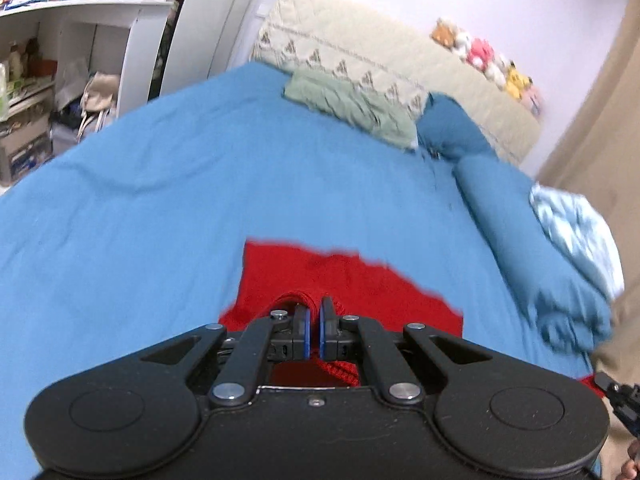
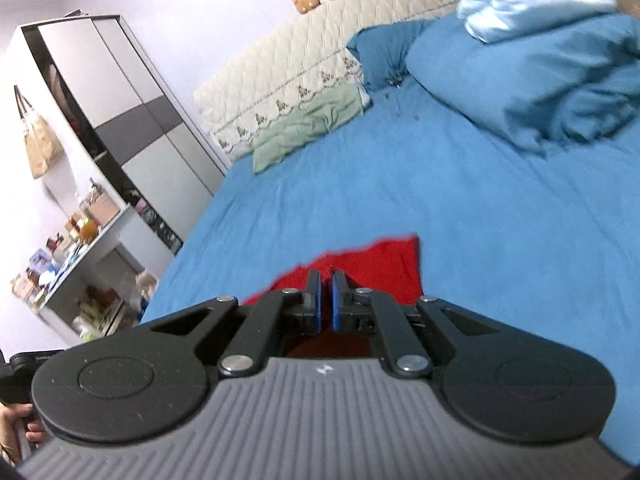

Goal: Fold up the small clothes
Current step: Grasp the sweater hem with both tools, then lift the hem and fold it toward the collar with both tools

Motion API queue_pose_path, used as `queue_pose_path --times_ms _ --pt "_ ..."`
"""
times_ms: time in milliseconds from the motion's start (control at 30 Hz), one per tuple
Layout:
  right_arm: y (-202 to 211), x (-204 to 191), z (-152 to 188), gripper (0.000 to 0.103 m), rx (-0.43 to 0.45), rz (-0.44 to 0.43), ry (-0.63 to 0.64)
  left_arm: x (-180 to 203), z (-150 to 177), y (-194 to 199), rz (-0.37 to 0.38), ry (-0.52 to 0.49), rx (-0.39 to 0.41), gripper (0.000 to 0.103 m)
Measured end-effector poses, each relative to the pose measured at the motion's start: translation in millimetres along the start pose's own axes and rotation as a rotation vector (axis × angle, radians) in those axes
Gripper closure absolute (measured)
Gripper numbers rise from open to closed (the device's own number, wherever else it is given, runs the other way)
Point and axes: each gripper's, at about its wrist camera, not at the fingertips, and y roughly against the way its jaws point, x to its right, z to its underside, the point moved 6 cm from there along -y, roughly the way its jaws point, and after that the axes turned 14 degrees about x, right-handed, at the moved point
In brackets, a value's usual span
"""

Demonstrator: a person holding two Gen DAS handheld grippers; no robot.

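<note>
I have the garment (image 1: 352,284) lying on the near part of the bed (image 1: 160,200), just ahead of my left tool (image 1: 314,320) and my right tool (image 2: 326,296). Far across the bed, a small pillow (image 1: 352,108) rests against the headboard (image 1: 360,52), with plush toys (image 1: 488,56) on top. Bunched bedding (image 1: 540,240) lies right; shelves (image 1: 60,60) stand left.

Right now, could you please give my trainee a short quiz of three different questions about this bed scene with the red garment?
1. True or false: both grippers are shut on the red knitted garment.
2. What lies under it? A) blue bedsheet B) wooden floor C) white shelf
3. Fill in: a pale ___ folded cloth lies by the cream quilted headboard.

Key: 1 true: left gripper and right gripper both pinch it. 2 A. 3 green.
</note>
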Motion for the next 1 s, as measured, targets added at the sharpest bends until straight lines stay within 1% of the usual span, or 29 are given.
queue_pose_path --times_ms 100,200,300,400,467,533,600,733,800,833,867,900,933,967,1000 --pt "-68 4 -22 0.083 0.014 0.016 -0.023 1 -23 -59 -0.025 0.031 0.035 0.099" --pt "-141 22 -22 0.083 0.013 0.042 -0.053 -9 -30 -129 -0.067 0.049 0.037 0.099" --pt "-214 49 1 0.083 -0.027 0.085 -0.051 -27 -14 -198 -0.098 0.076 0.007 0.099" --pt "-271 73 35 0.083 -0.074 0.118 -0.052 -49 17 -256 -0.136 0.103 -0.029 0.099" --pt "-299 86 52 0.083 -0.083 0.129 -0.049 -60 32 -275 -0.147 0.133 -0.034 0.099" --pt "-316 95 60 0.083 -0.072 0.122 -0.054 -66 38 -286 -0.147 0.157 -0.026 0.099" --pt "-328 100 64 0.083 -0.058 0.119 -0.049 -67 40 -294 -0.147 0.144 -0.01 0.099" --pt "-338 105 75 0.082 -0.053 0.127 -0.037 -62 48 -297 -0.149 0.115 0.007 0.099" --pt "-334 108 76 0.071 -0.037 0.157 -0.011 -56 49 -289 -0.151 0.048 0.022 0.097" --pt "-331 107 73 0.044 -0.028 0.148 0.004 -50 45 -286 -0.147 0.009 0.039 0.091" --pt "-324 103 70 0.013 -0.01 0.136 0.027 -45 41 -282 -0.144 -0.031 0.061 0.073" --pt "-310 97 67 0.005 0.033 0.125 0.063 -39 38 -268 -0.14 -0.078 0.099 0.062" --pt "-296 89 67 0.001 0.063 0.102 0.103 -32 34 -250 -0.124 -0.128 0.142 0.044" --pt "-284 77 71 0.001 0.058 0.069 0.152 -26 34 -239 -0.099 -0.163 0.163 0.038" --pt "-275 68 76 0.001 0.045 0.048 0.178 -19 37 -226 -0.058 -0.2 0.168 0.038"
